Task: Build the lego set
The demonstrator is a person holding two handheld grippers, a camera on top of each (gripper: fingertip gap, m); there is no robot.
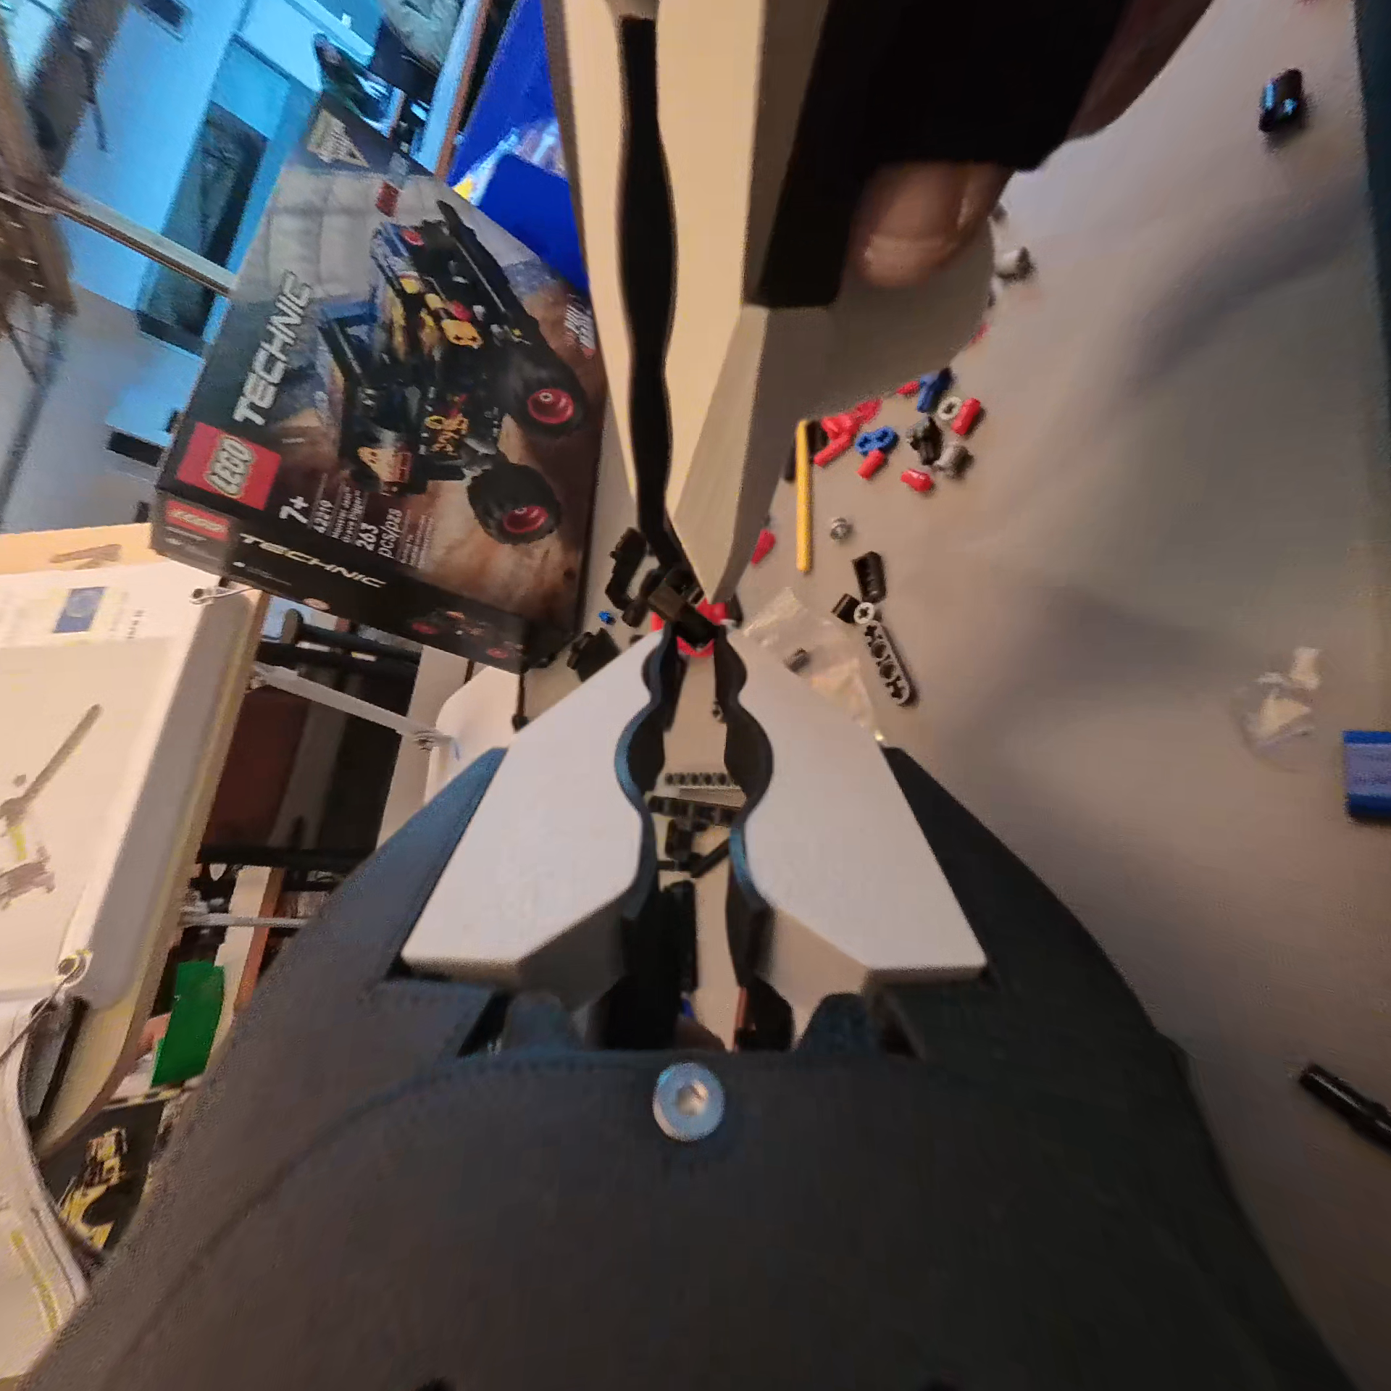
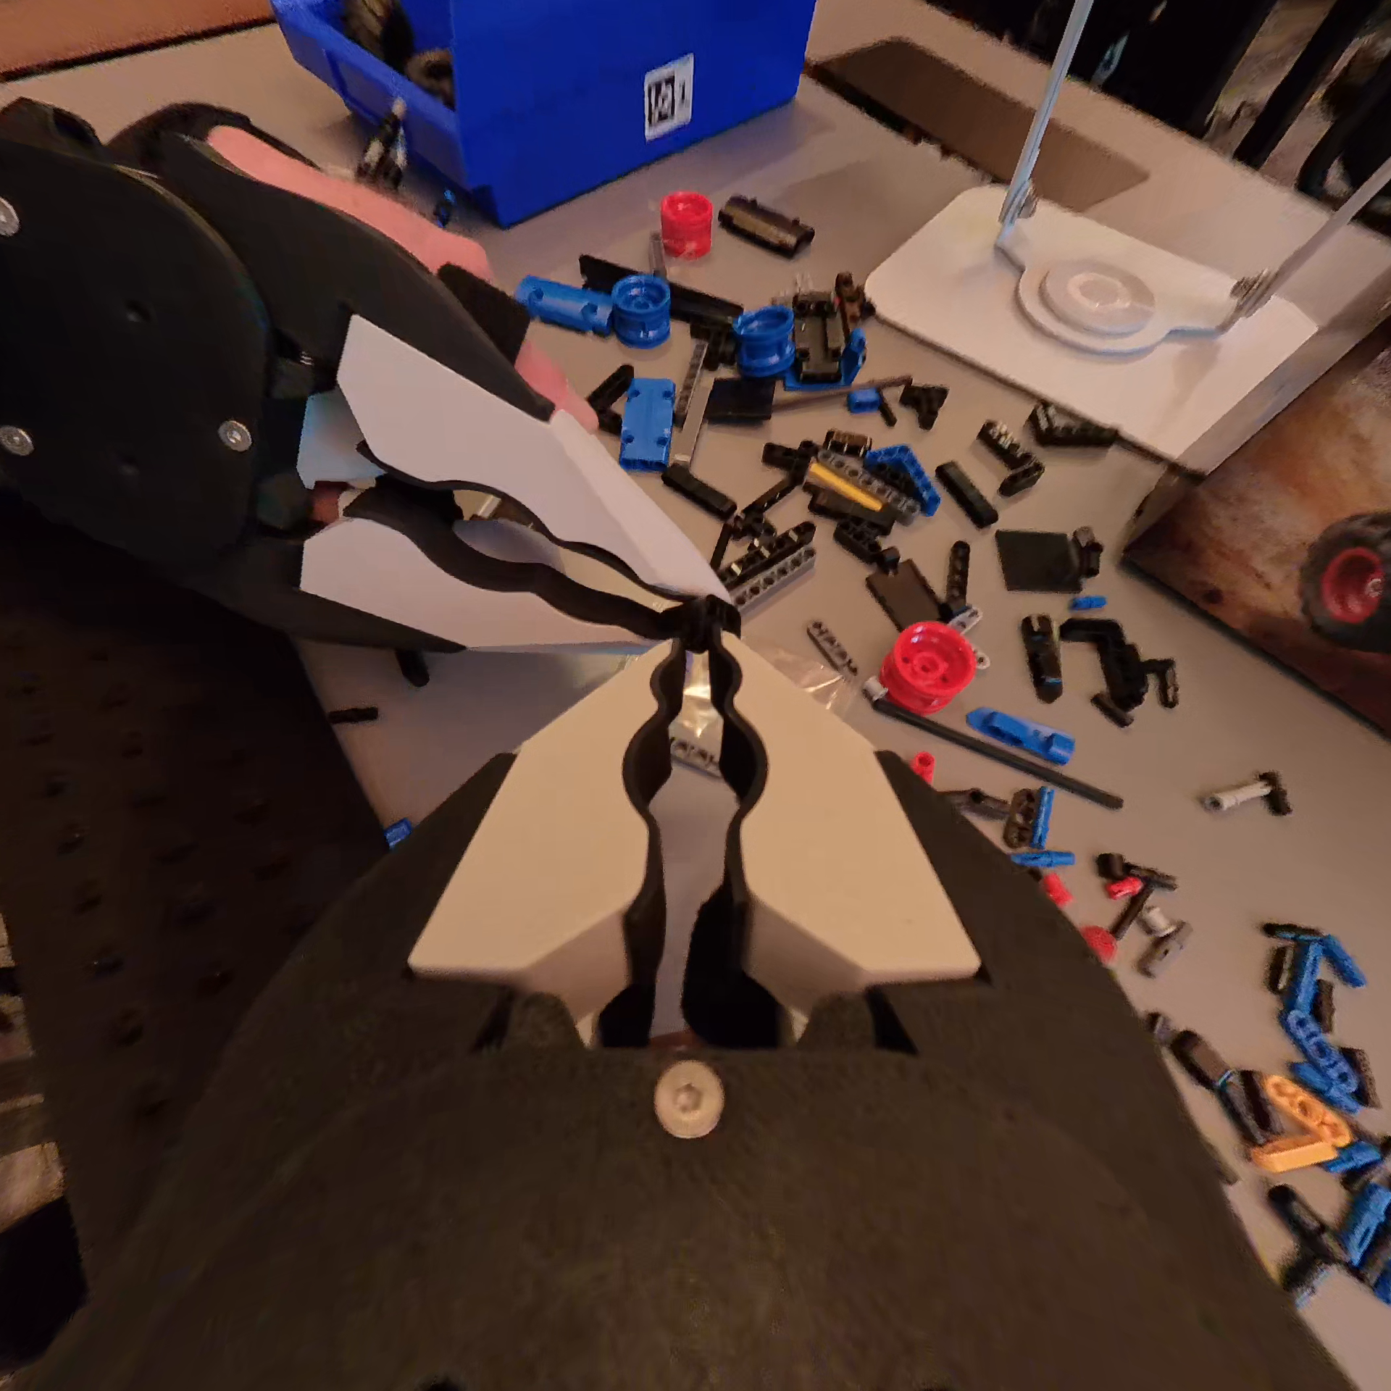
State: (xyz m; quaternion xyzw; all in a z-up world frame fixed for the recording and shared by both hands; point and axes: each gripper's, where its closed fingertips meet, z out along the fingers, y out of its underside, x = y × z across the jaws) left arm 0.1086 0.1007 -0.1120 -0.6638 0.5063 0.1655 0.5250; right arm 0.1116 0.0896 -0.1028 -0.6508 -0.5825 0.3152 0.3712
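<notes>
Right wrist view shows your right gripper (image 2: 696, 640) and left gripper (image 2: 692, 613) meeting tip to tip above the desk (image 2: 482, 700), both pinched narrow on one small black Technic piece (image 2: 700, 617); in the left wrist view a bit of red (image 1: 696, 649) shows at that same joint, though it is too blurred to say whether it is a pin or part of a second piece. So the thing you are building hangs in the air between the two sets of fingers, with the loose pile of black beams (image 2: 775, 568), blue rims (image 2: 764, 339) and a red rim (image 2: 929, 666) spread on the desk beyond. The hold is only at the very tips, so I judge that any twist while you press could make the piece pivot or snap out and drop among the look-alike black parts, where it would be hard to find. Pushing off-axis could also jam a pin crooked. If you ease one grip before the joint is seated, the other tip grasp may not carry it. Your box (image 1: 391, 436) stands just beside the work, so a wide swing may knock it.
</notes>
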